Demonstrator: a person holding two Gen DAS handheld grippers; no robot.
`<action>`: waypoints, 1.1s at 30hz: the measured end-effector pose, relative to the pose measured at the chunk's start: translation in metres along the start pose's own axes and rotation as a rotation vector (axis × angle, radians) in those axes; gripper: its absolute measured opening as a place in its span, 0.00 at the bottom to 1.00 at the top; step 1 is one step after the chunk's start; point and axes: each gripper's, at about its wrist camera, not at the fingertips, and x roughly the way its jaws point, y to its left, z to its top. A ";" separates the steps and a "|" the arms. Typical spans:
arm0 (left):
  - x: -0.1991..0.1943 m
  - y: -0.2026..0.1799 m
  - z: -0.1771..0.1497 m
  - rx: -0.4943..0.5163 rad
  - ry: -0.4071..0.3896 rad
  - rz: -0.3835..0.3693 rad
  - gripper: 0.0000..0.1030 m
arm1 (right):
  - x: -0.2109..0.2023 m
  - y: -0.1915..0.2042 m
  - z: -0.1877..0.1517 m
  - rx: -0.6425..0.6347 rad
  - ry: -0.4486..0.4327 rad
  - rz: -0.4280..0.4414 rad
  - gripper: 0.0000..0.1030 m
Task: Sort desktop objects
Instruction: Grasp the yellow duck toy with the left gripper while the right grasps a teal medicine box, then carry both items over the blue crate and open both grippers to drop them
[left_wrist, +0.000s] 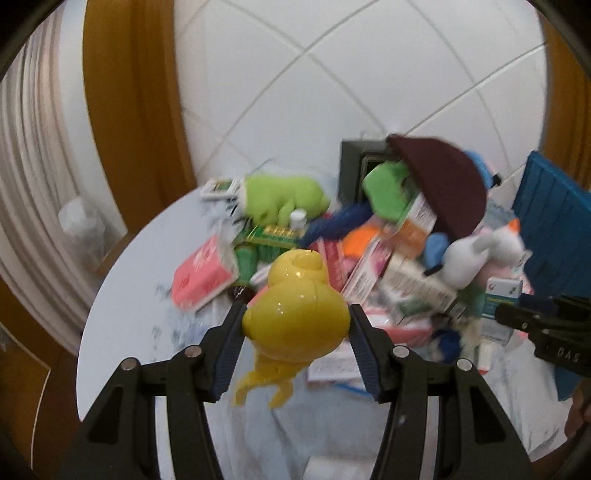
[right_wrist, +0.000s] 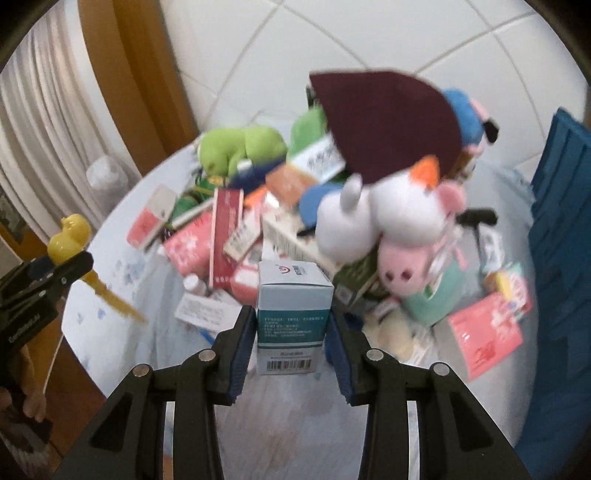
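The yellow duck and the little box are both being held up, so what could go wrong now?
1. The yellow duck is round and shiny, and the left gripper pinches only its sides, so it might slip out.
2. The box in the right gripper sits close to the pile; swinging it could knock the white plush toy or other boxes off the table.

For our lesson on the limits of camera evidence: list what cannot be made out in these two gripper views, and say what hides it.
- Print on the teal-and-white box held by the right hand-held gripper: blurred, too small, right wrist view.
- Blue crate: cut off by the lens edge, left wrist view.
- Dark box behind the maroon cap: contents covered by the cap.
- Yellow duck's lower part: motion-blurred, left wrist view.
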 end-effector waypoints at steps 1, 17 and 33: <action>-0.002 -0.003 0.003 0.004 -0.010 -0.009 0.53 | -0.008 -0.002 0.002 0.001 -0.014 -0.005 0.37; -0.046 -0.113 0.082 0.323 -0.270 -0.383 0.53 | -0.126 -0.042 -0.007 0.213 -0.318 -0.260 0.37; -0.125 -0.378 0.134 0.527 -0.371 -0.855 0.53 | -0.301 -0.195 -0.035 0.510 -0.435 -0.843 0.35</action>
